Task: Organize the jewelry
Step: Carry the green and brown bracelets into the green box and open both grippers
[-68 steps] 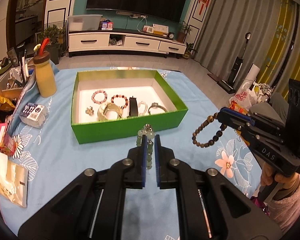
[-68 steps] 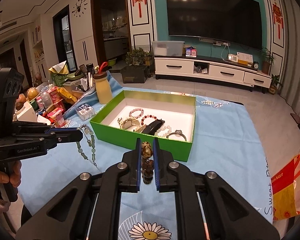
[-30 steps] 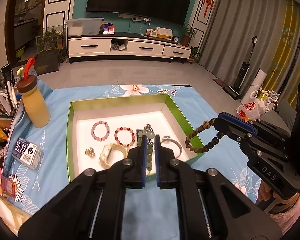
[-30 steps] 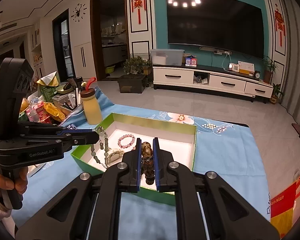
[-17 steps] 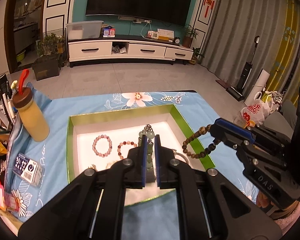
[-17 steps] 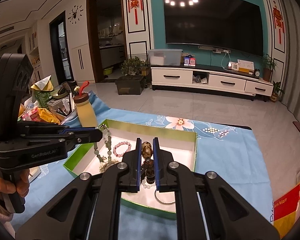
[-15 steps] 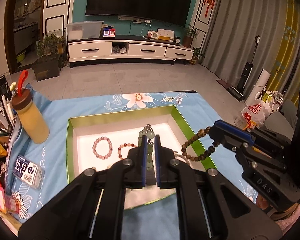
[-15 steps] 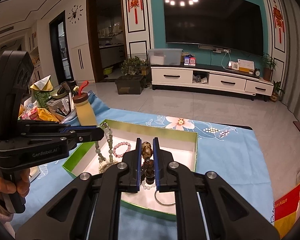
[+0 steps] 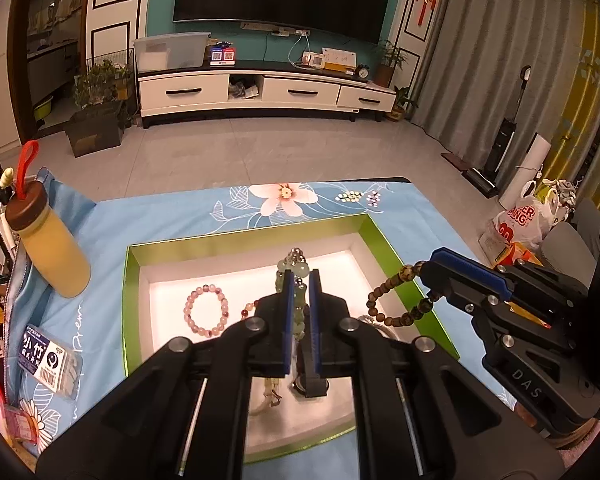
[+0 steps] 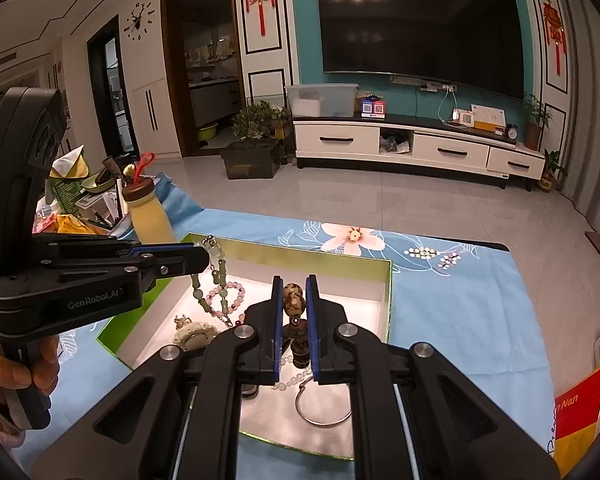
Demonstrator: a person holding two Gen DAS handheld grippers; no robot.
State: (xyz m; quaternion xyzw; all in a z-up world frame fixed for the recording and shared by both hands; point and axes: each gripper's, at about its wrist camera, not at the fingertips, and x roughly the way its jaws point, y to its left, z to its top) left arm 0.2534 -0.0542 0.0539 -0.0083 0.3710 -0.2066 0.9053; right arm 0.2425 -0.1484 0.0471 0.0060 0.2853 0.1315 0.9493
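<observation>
Both grippers have travelled in over the green box [image 9: 384,258]: the left gripper [image 9: 299,280] pinches the pale green strand [image 10: 216,270], the right gripper [image 10: 293,292] the brown bead bracelet [image 9: 396,316]. Release probably comes next; clearance underneath is hard to judge.

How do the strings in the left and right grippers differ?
The left gripper holds a pale green bead string with elongated beads hanging as a strand; the right gripper holds a brown bead bracelet with round, mottled beads forming a loop. Both dangle over the green box, pinched in shut grippers.
</observation>
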